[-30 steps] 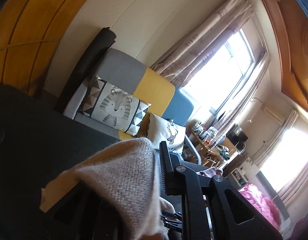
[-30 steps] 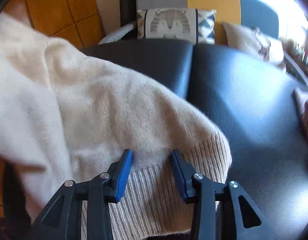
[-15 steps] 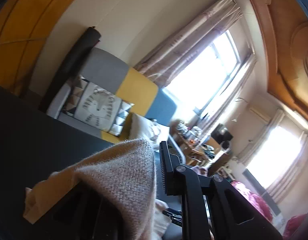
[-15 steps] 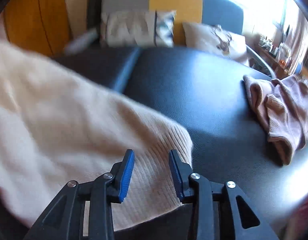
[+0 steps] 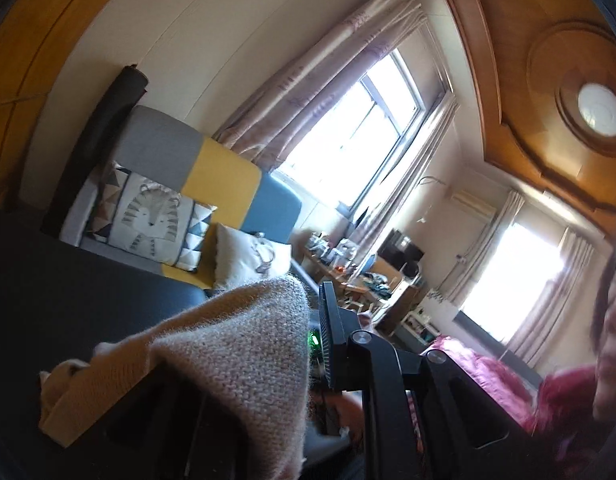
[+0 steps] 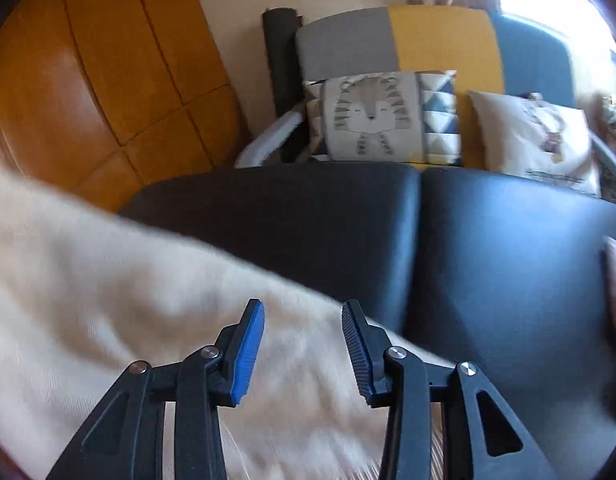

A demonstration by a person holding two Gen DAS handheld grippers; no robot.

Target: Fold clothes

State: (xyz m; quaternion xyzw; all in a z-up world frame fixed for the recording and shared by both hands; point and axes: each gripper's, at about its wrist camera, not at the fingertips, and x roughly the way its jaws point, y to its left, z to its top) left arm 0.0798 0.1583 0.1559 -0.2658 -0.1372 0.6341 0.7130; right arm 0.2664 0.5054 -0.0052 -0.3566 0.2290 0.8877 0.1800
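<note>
A cream knitted sweater is spread over the near left part of a black padded surface, with one edge lifted clear of it. That raised edge is draped over the left gripper and is pinched there, the jaws being almost fully closed on the knit; only one finger is seen, the other being hidden under the cloth. The right gripper is held above the sweater's lower part with its jaws opening and nothing gripped; cloth is seen behind the gap, but the pads are not pressed on it.

The step in hand is judged to be the carrying of the held edge over the body of the garment. It would be done well if the left grip were kept firm until the edge is laid down flat, and if the free gripper were used to pin or catch the opposite part so the fold line stays straight. A slack or bunched crease should be smoothed before release.

A second, pinkish garment lies at the far right, and a sofa with cushions stands behind.
</note>
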